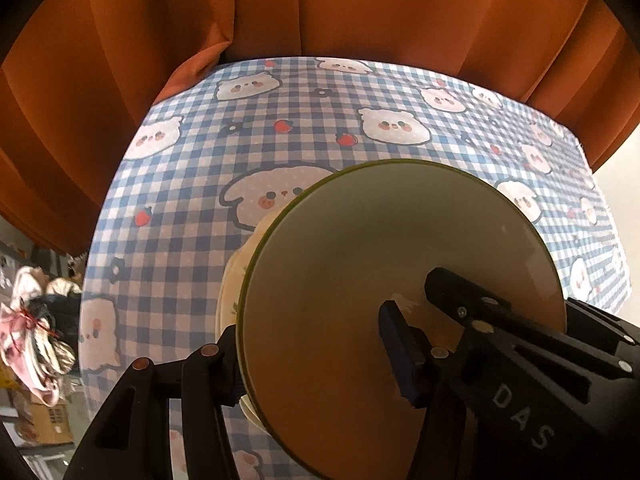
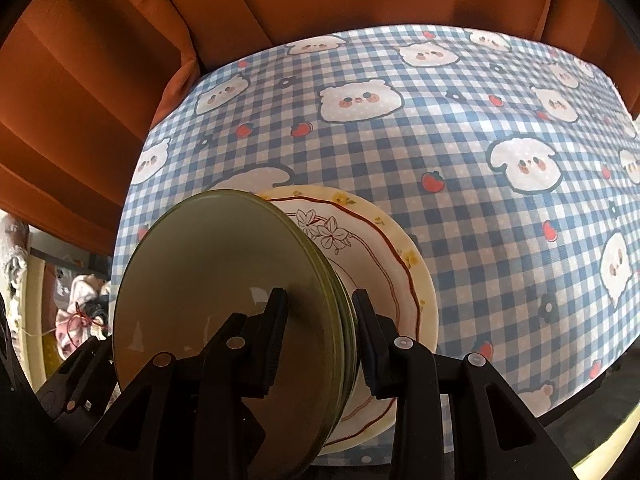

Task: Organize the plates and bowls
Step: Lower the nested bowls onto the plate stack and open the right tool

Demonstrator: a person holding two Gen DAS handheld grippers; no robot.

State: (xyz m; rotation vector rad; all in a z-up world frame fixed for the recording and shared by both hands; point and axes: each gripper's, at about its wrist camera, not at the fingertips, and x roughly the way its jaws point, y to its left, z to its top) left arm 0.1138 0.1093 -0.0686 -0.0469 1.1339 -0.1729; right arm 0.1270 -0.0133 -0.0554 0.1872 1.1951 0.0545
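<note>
Right gripper (image 2: 320,328) pinching green bowl (image 2: 224,300) rim over plates (image 2: 384,264), left gripper (image 1: 312,360) straddling bowl w/ grip unclear; lowering level, centring before letting go.

A green-rimmed plate (image 2: 224,304), pale olive across its smooth face, stands nearly on edge in the lower left of the right wrist view, with more green rims stacked tight behind it. Behind those, toward the lower centre, sits a white scalloped plate (image 2: 360,256) with a red line and drawn flowers, and a cream plate (image 2: 416,276) with small yellow blossoms. In the left wrist view the green-rimmed plate (image 1: 384,280) fills the lower centre, tilted, cream crockery showing at its left edge
</note>
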